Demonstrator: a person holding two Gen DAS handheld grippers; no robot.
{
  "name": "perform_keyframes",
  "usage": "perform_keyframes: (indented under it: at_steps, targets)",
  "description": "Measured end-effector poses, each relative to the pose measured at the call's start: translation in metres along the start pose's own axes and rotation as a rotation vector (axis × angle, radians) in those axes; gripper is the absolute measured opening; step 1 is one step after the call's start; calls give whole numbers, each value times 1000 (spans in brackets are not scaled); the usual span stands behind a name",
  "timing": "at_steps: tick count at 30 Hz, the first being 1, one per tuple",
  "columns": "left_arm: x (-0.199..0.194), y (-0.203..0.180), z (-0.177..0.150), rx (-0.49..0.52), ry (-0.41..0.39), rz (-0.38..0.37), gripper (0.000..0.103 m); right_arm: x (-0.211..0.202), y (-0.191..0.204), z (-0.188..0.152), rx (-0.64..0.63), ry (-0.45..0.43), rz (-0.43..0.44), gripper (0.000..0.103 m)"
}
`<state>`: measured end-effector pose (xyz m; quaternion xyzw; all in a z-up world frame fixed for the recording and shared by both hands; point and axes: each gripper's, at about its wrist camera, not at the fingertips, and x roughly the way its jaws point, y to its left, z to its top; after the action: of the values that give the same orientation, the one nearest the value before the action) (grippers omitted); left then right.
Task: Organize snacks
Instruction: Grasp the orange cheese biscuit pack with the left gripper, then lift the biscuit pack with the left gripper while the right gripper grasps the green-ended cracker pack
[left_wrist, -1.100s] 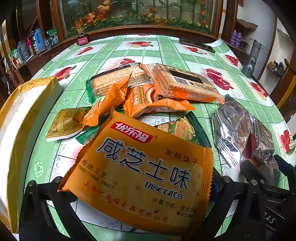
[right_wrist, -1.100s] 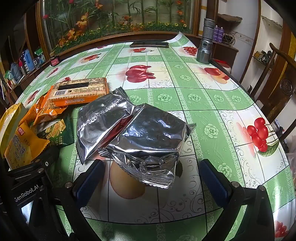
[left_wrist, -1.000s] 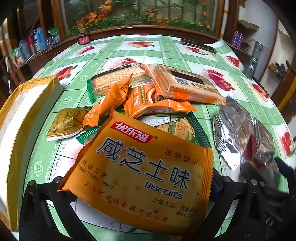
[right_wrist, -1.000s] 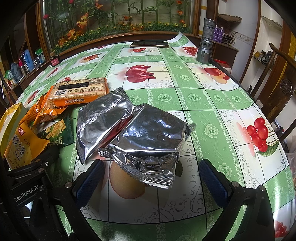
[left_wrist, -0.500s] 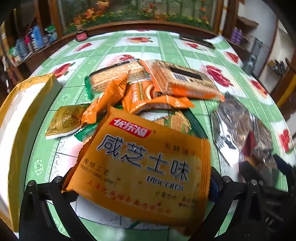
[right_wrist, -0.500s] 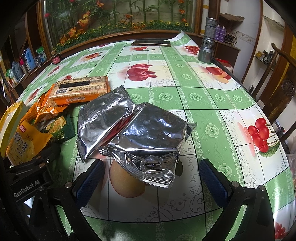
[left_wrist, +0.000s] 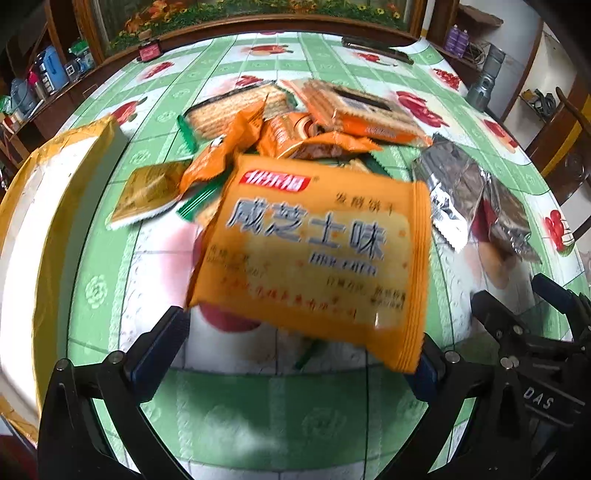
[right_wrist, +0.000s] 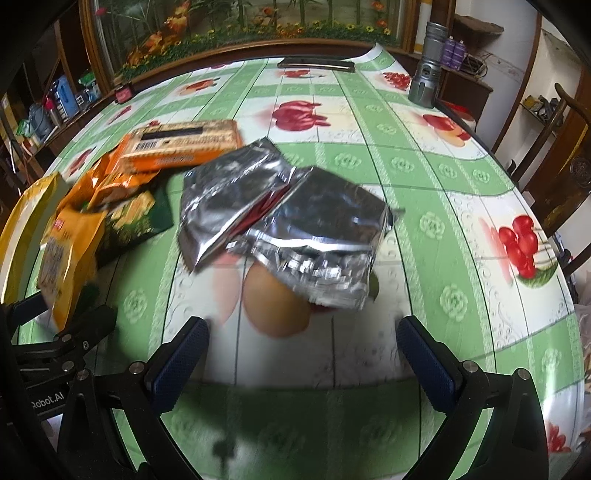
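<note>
The left gripper (left_wrist: 295, 354) grasps the orange biscuit packet (left_wrist: 314, 258) lifted above the snack pile (left_wrist: 295, 122) — the right gripper (right_wrist: 301, 354) hovers spread wide before two foil packets (right_wrist: 288, 221).

Left gripper (left_wrist: 295, 360) built of black angular plastic arms, blue pads (left_wrist: 157, 356) fitted inside the fingers, silver screws set at the joints, right gripper (right_wrist: 301, 360) made alike, white lettering "Robot.AI" and "DAS" printed on the black bodies
</note>
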<state>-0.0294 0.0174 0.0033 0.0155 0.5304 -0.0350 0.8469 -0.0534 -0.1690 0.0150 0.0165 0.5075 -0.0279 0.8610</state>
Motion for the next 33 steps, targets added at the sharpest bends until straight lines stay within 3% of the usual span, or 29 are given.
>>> perform_keyframes:
  at_steps: [3, 5, 7, 8, 15, 17, 18, 21, 26, 31, 33]
  targets:
    - [-3, 3, -3, 12, 52, -9, 103, -4, 4, -7, -6, 15, 4, 103]
    - [-9, 10, -5, 8, 72, -23, 92, -8, 6, -14, -3, 1, -1, 103]
    - [-17, 21, -6, -19, 86, -82, 73, -10, 8, -18, -3, -4, -2, 103]
    - [-22, 30, -7, -49, 91, -119, 69, -11, 8, -18, -3, -3, -4, 103]
    - [-47, 84, -3, -178, 49, -227, 68, -11, 8, -15, 5, 36, -9, 100]
    - [-50, 93, -1, -206, 43, -271, 68, -15, 8, -14, 7, 40, -7, 89]
    - [-50, 93, -1, -210, 40, -277, 68, -17, 9, -13, 9, 41, -7, 79]
    - [-54, 96, 3, -206, 36, -270, 68, -27, 15, 3, 28, 38, 64, 58]
    - [-59, 105, 1, -206, 38, -260, 68, -45, 52, 53, -23, -20, 218, 61]
    - [-69, 122, -5, -235, 16, -239, 68, -18, 86, 86, -26, 47, 353, 57]
    - [-71, 129, -8, -248, 15, -241, 68, -5, 94, 84, -24, 104, 391, 50]
